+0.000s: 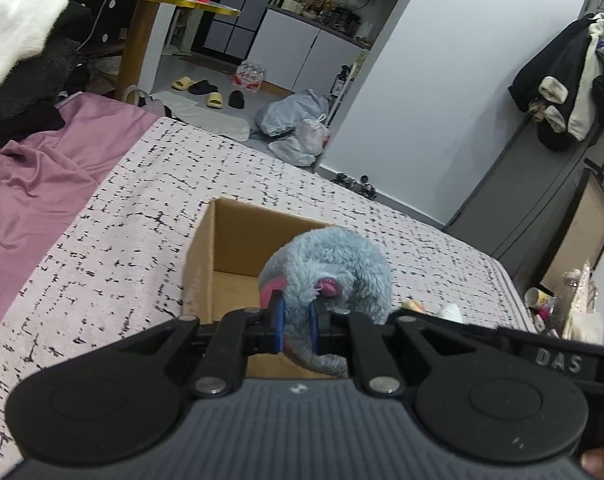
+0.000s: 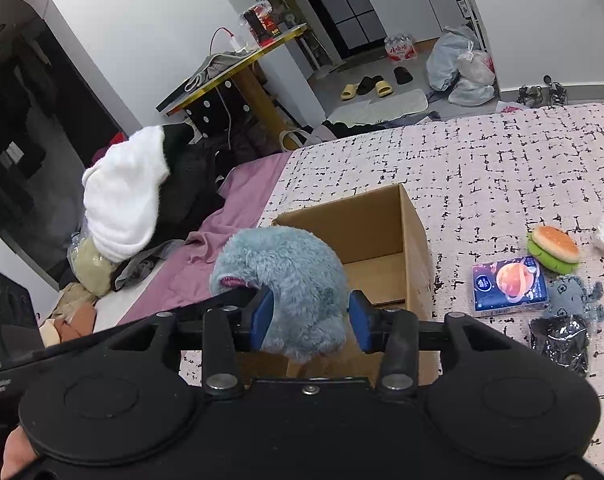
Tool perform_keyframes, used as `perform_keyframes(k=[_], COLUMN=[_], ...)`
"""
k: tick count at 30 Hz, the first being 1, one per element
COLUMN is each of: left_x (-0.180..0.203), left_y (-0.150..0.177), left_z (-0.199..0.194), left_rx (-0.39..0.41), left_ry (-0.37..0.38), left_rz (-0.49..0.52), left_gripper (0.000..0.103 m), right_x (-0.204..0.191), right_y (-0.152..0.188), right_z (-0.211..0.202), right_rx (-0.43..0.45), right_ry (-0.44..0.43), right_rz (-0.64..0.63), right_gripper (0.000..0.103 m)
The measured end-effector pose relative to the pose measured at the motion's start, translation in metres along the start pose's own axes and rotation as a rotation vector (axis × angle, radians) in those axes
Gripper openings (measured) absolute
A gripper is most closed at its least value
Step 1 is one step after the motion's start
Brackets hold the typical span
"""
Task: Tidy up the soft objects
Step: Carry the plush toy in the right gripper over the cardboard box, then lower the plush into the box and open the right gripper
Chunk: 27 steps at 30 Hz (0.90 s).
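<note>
Both grippers, left gripper point(image 1: 296, 326) and right gripper point(image 2: 309, 318), are clamped on the blue plush toy point(image 2: 286, 280) above the open cardboard box point(image 2: 381, 232) on the bed point(image 2: 501, 160); I'd centre it over the opening, lower, then release both together.

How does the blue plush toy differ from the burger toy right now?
The blue plush toy is furry, larger and held above the cardboard box by both claws; the burger toy is smooth, smaller and lies untouched on the bed cover. Both look soft.
</note>
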State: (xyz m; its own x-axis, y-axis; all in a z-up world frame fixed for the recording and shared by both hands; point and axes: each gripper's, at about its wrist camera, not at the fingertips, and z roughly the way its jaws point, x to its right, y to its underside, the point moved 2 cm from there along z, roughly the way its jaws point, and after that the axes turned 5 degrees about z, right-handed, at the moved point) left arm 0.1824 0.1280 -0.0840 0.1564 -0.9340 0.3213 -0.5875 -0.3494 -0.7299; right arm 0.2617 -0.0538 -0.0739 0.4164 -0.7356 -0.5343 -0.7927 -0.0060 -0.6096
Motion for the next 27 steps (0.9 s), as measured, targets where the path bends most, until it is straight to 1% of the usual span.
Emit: perform_keyframes(k=[6,11,15,19,21,22,23,24,26,27], left_x=[-0.006,-0.007,-0.01,-0.009,-0.008,-0.007,-0.006,-0.004,0.0,0.002], left_y=[-0.004,-0.006,-0.008,-0.008,-0.007,-0.007,-0.006,-0.007,-0.006,-0.005], left_z=[0.017,0.033,0.045,0.045,0.04,0.038,0.035,0.031,0.022,0.016], left_rx=[-0.021,-0.025,-0.033,-0.021,-0.015,-0.016,-0.014,-0.008,0.019,0.036], left_ry=[-0.03,-0.066,-0.091,-0.114,-0.123,-0.126,-0.129,-0.137,-0.152,-0.157], left_rz=[0.007,0.026,0.024,0.034,0.032,0.03,0.029,0.03,0.038,0.04], left_gripper=[0.011,0.011,0.011,0.015,0.021,0.027,0.037,0.041,0.057,0.06], right_x=[0.003,0.008,0.007,0.004,0.003,0.004,0.005,0.006,0.008,0.009], right_y=[-0.001,-0.001,-0.003,-0.006,-0.006,-0.006,-0.005,-0.004,-0.002,-0.001], right_z=[0.004,0.0,-0.003,-0.004,-0.006,-0.008,-0.01,-0.011,-0.016,-0.019], right_rx=[-0.004,0.0,0.0,0.008,0.02,0.028,0.034,0.039,0.052,0.057], right_ry=[0.016,0.024,0.036,0.052,0.064,0.072,0.078,0.082,0.094,0.1], right_rz=[-0.003,0.002,-0.009,-0.032,-0.04,-0.043,-0.044,-0.043,-0.038,-0.034], right_gripper=[0.043,0.046,0.046,0.049,0.052,0.056,0.059,0.06,0.067,0.069])
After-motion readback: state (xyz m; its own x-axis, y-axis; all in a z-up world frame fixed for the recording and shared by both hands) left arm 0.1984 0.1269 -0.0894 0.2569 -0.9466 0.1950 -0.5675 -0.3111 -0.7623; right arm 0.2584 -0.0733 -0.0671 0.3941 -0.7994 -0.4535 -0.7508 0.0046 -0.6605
